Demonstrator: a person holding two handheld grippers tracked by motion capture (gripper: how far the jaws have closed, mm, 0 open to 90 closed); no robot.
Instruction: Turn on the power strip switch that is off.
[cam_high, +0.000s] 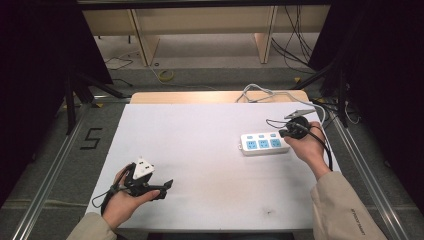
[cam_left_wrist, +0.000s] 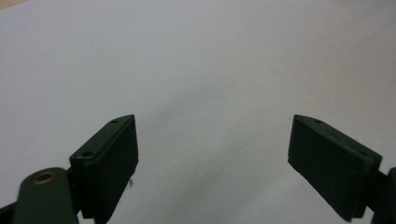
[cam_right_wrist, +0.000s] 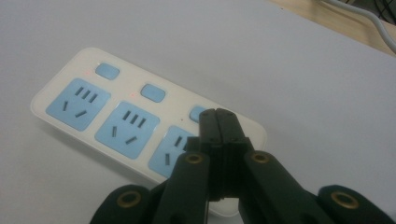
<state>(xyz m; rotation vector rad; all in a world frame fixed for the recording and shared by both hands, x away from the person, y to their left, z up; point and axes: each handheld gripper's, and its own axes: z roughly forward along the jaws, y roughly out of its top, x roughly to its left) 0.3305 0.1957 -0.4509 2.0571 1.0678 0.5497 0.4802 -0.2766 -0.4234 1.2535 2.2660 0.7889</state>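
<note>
High view shows a white power strip (cam_high: 264, 143) lying flat on the white table (cam_high: 200, 150), toward three o'clock from the table's middle, with its long side across the table and its sockets facing up; I judge it lies so because the three switches along its far edge can then be pressed from above. Its grey cable (cam_high: 265, 92) goes off toward twelve o'clock, over the far edge, so it does not cross the working place.

The right gripper (cam_high: 289, 132) is at the strip's right end, held low by the right hand (cam_high: 305, 147); in the right gripper view the right gripper (cam_right_wrist: 218, 114) has its jaws together, nothing between them, and the closed tip stands at the third blue switch (cam_right_wrist: 197, 113), at one o'clock from the third socket. Whether the tip already presses it or is only just above, I cannot tell; two closed jaws make one firm point, which I think is the reason for this state.

The left gripper (cam_high: 162, 187) rests at seven o'clock on the table, well apart from the strip; in the left gripper view the left gripper (cam_left_wrist: 212, 149) has its jaws wide apart over bare table, holding nothing; it seems only to wait.
</note>
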